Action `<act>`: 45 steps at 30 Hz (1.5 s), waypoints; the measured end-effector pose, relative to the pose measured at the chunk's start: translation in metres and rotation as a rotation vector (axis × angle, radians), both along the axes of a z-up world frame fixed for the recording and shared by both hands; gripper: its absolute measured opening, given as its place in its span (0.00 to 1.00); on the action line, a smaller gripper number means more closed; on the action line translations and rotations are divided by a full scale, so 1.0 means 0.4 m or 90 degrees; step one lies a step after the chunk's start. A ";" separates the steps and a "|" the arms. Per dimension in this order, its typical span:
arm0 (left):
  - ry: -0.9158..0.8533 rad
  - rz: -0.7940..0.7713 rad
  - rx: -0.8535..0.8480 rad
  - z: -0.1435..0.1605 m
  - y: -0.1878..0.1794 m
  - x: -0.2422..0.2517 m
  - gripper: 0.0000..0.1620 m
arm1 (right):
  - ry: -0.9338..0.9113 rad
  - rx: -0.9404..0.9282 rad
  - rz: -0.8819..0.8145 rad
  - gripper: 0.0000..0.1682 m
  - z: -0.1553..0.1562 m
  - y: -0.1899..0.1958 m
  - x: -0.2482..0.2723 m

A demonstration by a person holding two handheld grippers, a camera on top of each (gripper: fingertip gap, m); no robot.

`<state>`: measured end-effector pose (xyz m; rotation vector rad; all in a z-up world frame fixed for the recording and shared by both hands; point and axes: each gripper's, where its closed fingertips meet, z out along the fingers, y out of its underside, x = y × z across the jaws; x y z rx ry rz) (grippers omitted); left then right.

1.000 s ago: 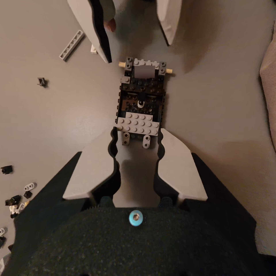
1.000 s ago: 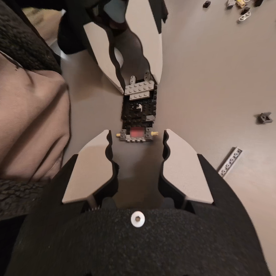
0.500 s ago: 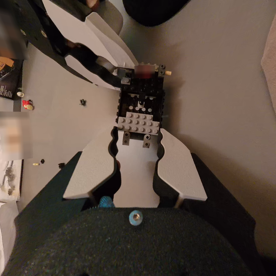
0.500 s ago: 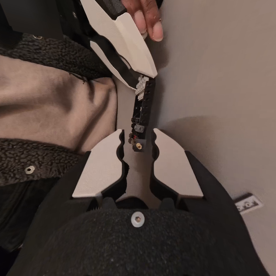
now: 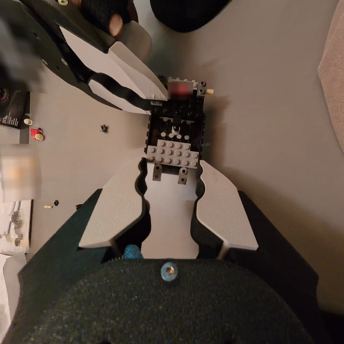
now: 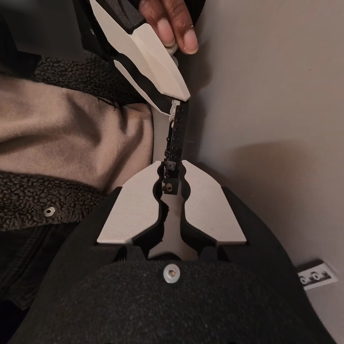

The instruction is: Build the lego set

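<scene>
The lego model [image 5: 176,111] is a black frame with a grey studded plate [image 5: 172,154] at its near end and tan axle pins at the far end. My left gripper [image 5: 172,163] is shut on the near end, one fingertip on each side of the grey plate. My right gripper [image 6: 171,165] is shut on the far end of the model [image 6: 176,134], which shows edge-on there. In the left wrist view the right gripper [image 5: 158,102] comes in from the upper left. In the right wrist view the left gripper [image 6: 178,101] holds the top end, with a hand [image 6: 173,24] behind it.
The grey table [image 5: 260,130] lies under the model. A long grey plate [image 6: 314,277] lies at lower right. A small black piece [image 5: 103,128], a red piece [image 5: 36,133] and papers [image 5: 14,223] are at left. A beige garment [image 6: 74,130] is close by. The small black piece [image 5: 103,128] is about 15 centimeters from both grippers' fingertips.
My right gripper has swung round to the side of the model's far end and shut on it. My left gripper keeps its hold on the near end.
</scene>
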<state>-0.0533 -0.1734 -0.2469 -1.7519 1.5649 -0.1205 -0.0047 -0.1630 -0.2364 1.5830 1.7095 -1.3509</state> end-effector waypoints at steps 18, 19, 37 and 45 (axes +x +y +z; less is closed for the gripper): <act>-0.022 -0.072 0.094 0.071 -0.047 0.018 0.31 | 0.135 0.039 -0.007 0.06 0.053 -0.053 0.021; -0.022 -0.078 0.098 0.073 -0.051 0.020 0.31 | 0.139 0.038 -0.009 0.06 0.055 -0.058 0.023; -0.016 -0.113 0.159 0.097 -0.064 0.041 0.31 | 0.139 0.094 -0.005 0.09 0.081 -0.085 0.037; 0.008 -0.117 0.168 0.102 -0.068 0.038 0.31 | 0.129 0.091 -0.050 0.07 0.064 -0.077 0.029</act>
